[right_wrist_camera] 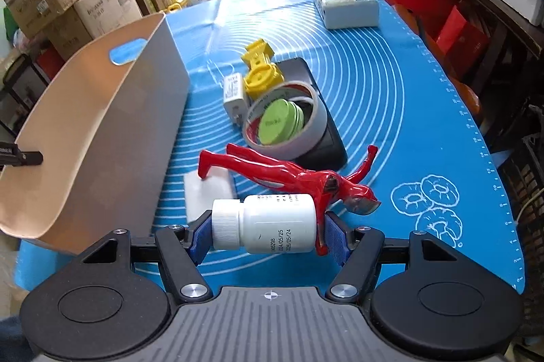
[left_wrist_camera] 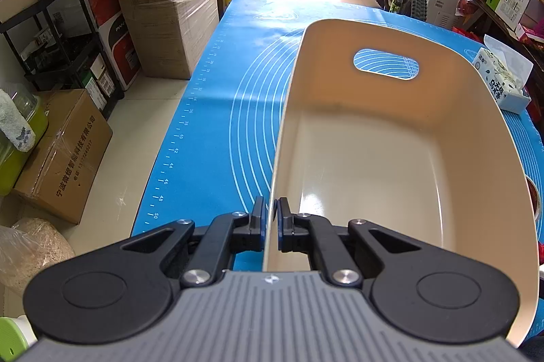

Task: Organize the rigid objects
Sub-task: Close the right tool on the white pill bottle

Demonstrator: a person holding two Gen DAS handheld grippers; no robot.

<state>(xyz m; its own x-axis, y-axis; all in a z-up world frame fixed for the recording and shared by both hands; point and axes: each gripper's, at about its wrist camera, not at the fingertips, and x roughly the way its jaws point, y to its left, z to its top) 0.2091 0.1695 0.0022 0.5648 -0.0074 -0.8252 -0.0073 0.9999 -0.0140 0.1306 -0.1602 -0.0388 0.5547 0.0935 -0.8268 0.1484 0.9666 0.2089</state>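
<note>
Left fingers [left_wrist_camera: 270, 219] clamped on bin [left_wrist_camera: 391, 137] rim, right fingers [right_wrist_camera: 268, 234] gripping white bottle [right_wrist_camera: 272, 224] lengthwise between them

A bright blue mat [right_wrist_camera: 391, 110] covers the table, printed with thin white concentric rings, ruler ticks along its edges and white doughnut outlines at the near right. The bin [right_wrist_camera: 112, 137] on the left is cream inside and pale grey-white outside. Nearest is a white bottle [right_wrist_camera: 272, 224] with a ribbed white cap and black print, between blue pads [right_wrist_camera: 200, 237] on black fingers. Just beyond it lies a glossy red figure [right_wrist_camera: 289, 175], then a grey tape roll [right_wrist_camera: 289, 137] with lime-green discs [right_wrist_camera: 282, 120] inside, a yellow toy [right_wrist_camera: 260, 69], a white charger [right_wrist_camera: 234, 96] and a white tissue box [right_wrist_camera: 346, 1] with dark green leaves.
</note>
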